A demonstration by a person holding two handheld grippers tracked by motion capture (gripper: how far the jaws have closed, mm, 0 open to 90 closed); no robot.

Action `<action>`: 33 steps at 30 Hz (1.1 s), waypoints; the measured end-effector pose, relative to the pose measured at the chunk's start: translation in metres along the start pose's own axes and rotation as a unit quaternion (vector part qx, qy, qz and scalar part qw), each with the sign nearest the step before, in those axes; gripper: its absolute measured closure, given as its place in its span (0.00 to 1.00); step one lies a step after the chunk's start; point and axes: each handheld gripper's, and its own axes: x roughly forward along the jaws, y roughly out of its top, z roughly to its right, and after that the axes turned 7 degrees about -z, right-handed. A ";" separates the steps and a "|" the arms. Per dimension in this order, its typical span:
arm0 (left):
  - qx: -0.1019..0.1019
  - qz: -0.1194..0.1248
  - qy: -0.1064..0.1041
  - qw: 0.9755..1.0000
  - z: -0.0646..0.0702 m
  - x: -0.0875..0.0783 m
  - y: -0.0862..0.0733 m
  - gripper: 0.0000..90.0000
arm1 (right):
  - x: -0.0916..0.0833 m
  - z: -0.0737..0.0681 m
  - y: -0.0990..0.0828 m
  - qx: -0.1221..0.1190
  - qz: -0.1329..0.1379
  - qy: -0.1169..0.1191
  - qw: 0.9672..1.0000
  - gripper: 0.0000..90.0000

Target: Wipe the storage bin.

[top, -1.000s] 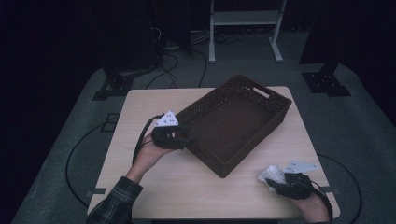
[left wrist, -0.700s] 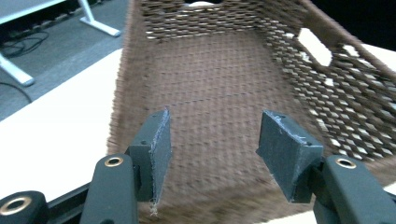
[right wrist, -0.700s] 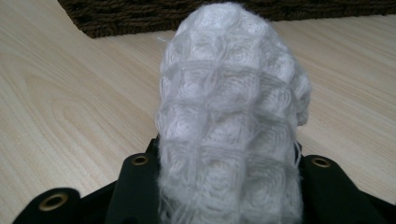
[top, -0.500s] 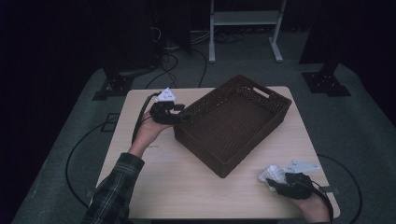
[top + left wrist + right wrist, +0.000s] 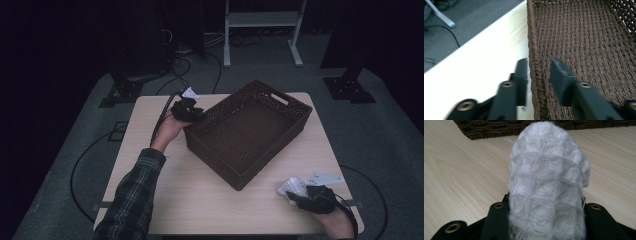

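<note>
A dark brown woven basket (image 5: 295, 104) sits askew in the middle of the light wooden table (image 5: 200, 200). My left gripper (image 5: 196, 115) is at the basket's far left corner. In the left gripper view (image 5: 539, 71) its jaws straddle the braided rim (image 5: 536, 57), one outside and one inside. They have just been closing, and a thin gap still shows at the inner pad (image 5: 556, 72). Near the table's front right corner my right gripper (image 5: 299, 197) is shut on a white knitted cloth (image 5: 292, 186). The cloth (image 5: 546, 182) bulges up from between its jaws.
The basket (image 5: 584, 37) holds nothing that I can see. Behind the table stand a white-legged frame (image 5: 260, 20) and two black stand bases (image 5: 120, 92) (image 5: 347, 90). Cables (image 5: 165, 95) run over the grey floor on the left.
My left hand has slid away along the basket's left side to its far corner, and its jaws have narrowed around the rim. The right hand and the cloth have stayed put.
</note>
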 end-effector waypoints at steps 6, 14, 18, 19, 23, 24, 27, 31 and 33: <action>-0.007 -0.008 -0.008 1.000 0.000 -0.003 -0.002 0.91 | -0.001 0.002 -0.001 0.012 0.002 -0.002 1.000 0.63; -0.017 -0.008 -0.003 1.000 0.000 -0.019 -0.019 0.91 | -0.001 0.001 -0.001 0.009 0.000 -0.005 1.000 0.63; -0.032 -0.002 0.001 0.999 -0.002 -0.034 -0.038 0.91 | 0.000 0.000 -0.001 0.007 0.001 -0.006 1.000 0.63; -0.032 -0.002 0.001 0.999 -0.002 -0.034 -0.038 0.91 | 0.000 0.000 -0.001 0.007 0.001 -0.006 1.000 0.63; -0.045 0.004 0.006 0.999 -0.002 -0.047 -0.055 0.91 | 0.000 -0.001 0.000 0.005 -0.001 -0.006 1.000 0.63; -0.046 0.003 0.007 0.999 -0.001 -0.050 -0.058 0.91 | 0.000 -0.001 0.000 0.006 -0.001 -0.005 1.000 0.63; -0.047 0.003 0.012 0.999 0.001 -0.055 -0.064 0.90 | 0.001 -0.001 0.000 0.005 -0.002 -0.006 1.000 0.63; -0.051 0.019 0.003 0.998 0.001 -0.058 -0.068 0.86 | 0.002 -0.002 0.001 0.001 -0.003 -0.006 1.000 0.63; -0.055 0.029 -0.004 0.998 0.001 -0.066 -0.071 0.80 | 0.002 -0.003 0.002 0.000 -0.002 -0.005 1.000 0.63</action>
